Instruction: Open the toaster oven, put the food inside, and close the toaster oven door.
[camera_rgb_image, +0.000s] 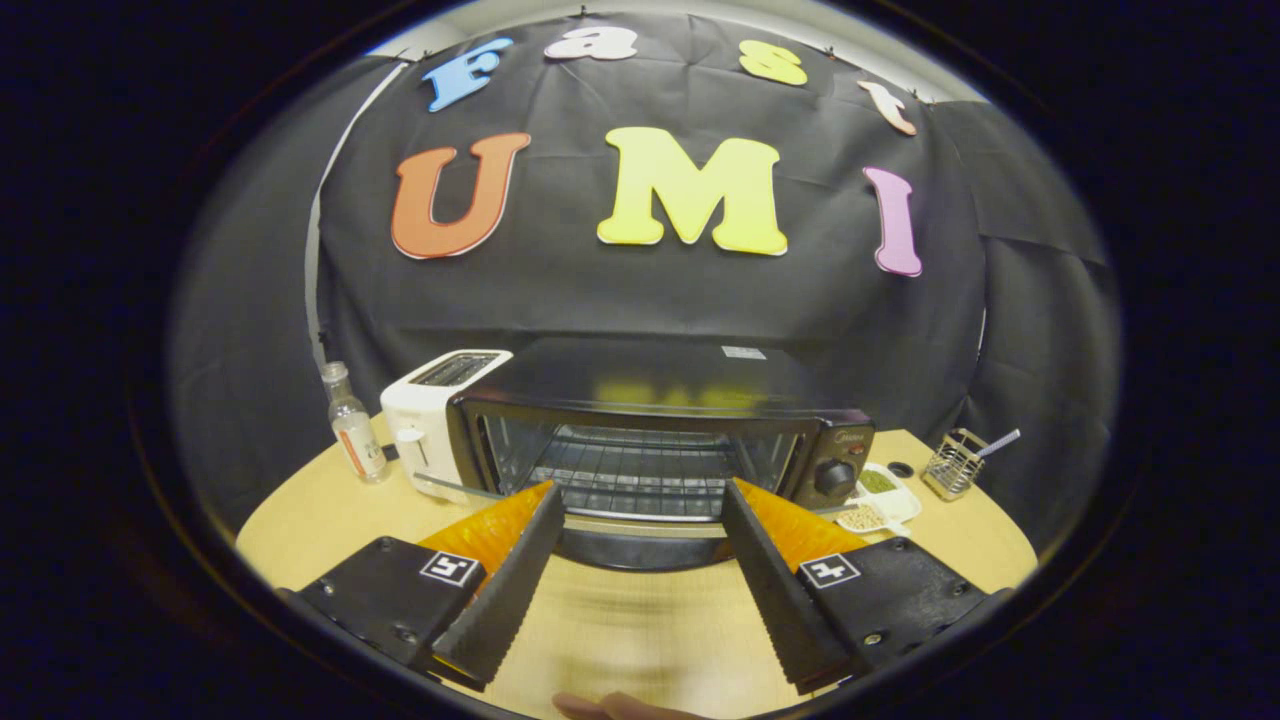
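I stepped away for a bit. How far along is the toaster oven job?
The toaster oven door is already down and the wire rack is bare. The gripper is open, holding nothing, just before the door. Loading food and closing the door are left.

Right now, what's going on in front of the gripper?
The hand-held gripper is open and holds nothing, its fingers spread just in front of the toaster oven. The oven door is folded down, showing a bare wire rack. No food is inside yet. A white toaster and a bottle stand beside the oven, and a divided dish lies on its knob side.
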